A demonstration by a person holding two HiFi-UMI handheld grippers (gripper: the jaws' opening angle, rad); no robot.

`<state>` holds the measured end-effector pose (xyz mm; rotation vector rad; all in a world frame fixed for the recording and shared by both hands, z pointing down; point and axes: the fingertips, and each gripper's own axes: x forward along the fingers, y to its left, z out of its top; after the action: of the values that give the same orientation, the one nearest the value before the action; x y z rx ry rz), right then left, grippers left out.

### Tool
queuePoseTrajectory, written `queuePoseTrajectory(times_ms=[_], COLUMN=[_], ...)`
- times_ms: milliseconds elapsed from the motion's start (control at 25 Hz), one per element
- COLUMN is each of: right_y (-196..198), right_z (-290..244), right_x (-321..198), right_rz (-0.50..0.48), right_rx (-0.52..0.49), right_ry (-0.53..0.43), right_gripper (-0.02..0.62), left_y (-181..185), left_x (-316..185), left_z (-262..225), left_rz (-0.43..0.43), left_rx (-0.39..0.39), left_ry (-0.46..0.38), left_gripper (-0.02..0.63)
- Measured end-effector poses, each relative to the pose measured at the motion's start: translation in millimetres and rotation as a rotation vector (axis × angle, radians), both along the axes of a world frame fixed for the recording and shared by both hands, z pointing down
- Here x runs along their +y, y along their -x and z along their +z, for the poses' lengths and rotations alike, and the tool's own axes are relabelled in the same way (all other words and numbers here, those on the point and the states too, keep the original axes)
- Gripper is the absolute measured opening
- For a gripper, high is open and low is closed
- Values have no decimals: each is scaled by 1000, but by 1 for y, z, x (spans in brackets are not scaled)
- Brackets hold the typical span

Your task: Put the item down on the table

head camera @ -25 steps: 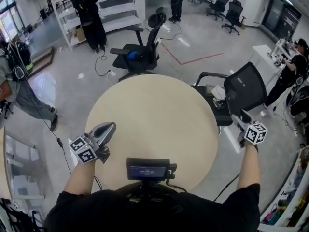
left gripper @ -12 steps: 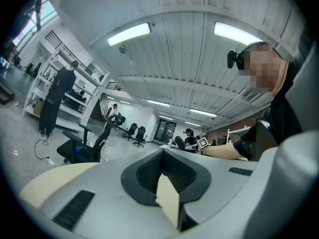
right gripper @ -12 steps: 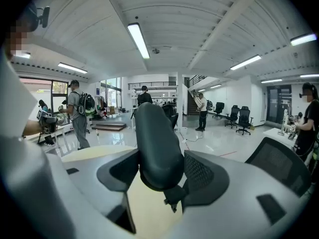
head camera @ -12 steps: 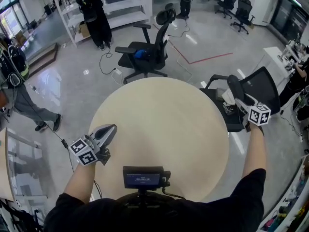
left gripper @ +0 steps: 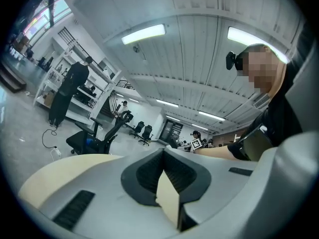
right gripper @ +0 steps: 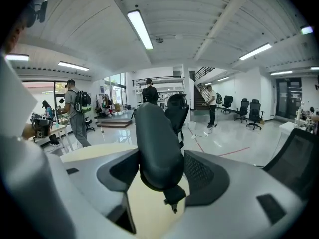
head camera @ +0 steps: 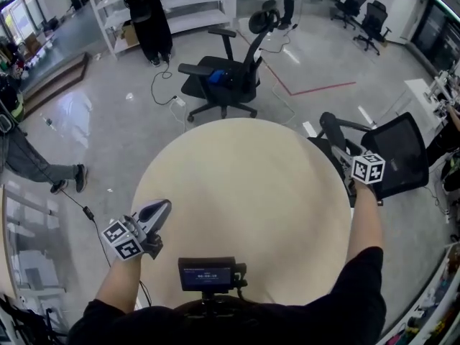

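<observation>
A round beige table (head camera: 244,185) fills the middle of the head view. My right gripper (head camera: 343,153) hangs over the table's right edge, shut on a black oblong item (head camera: 332,129) that sticks out beyond its jaws. In the right gripper view this item (right gripper: 155,148) stands upright between the two grey fingers, with a short stem at its lower end and the tabletop (right gripper: 149,208) beneath. My left gripper (head camera: 159,208) sits at the table's near left edge. Its jaws meet at the tips (left gripper: 163,152) with nothing between them.
A black office chair (head camera: 230,70) stands beyond the table's far side. Another black chair (head camera: 395,149) is close to my right gripper, just off the table. People stand by white shelves (head camera: 187,6) at the back and at the far left. A small screen (head camera: 208,273) sits below me.
My right gripper has carried the black item leftward from beside the right-hand chair to the table's right edge. My left gripper has drifted slightly toward the near left edge.
</observation>
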<state>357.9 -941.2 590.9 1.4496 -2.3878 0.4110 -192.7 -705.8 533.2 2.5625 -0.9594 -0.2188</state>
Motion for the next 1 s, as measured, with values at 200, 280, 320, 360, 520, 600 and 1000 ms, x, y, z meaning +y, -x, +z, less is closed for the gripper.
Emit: queuePoseTrajectory(times_ms=[200, 280, 320, 360, 520, 600, 1000], right_y=[65, 82, 89, 95, 118, 130, 194], right_z=[40, 60, 70, 80, 117, 131, 198], right_x=[-37, -47, -53, -59, -81, -90, -107], right_rz=[-49, -57, -53, -44, -3, 7, -22], right_rx=[-30, -37, -47, -61, -118, -128, -39], right_ry=[34, 51, 56, 59, 70, 74, 95], right_gripper=[288, 288, 288, 288, 288, 288, 288], left_y=[17, 19, 20, 22, 29, 29, 31], left_x=[-16, -22, -26, -29, -45, -51, -65], left_z=[26, 39, 45, 51, 74, 86, 132], left_rz=[-14, -14, -13, -12, -13, -11, -11], left_rx=[26, 35, 39, 41, 61, 75, 131], left_ry=[24, 34, 38, 42, 58, 71, 114], left_gripper=[2, 2, 2, 2, 2, 2, 2])
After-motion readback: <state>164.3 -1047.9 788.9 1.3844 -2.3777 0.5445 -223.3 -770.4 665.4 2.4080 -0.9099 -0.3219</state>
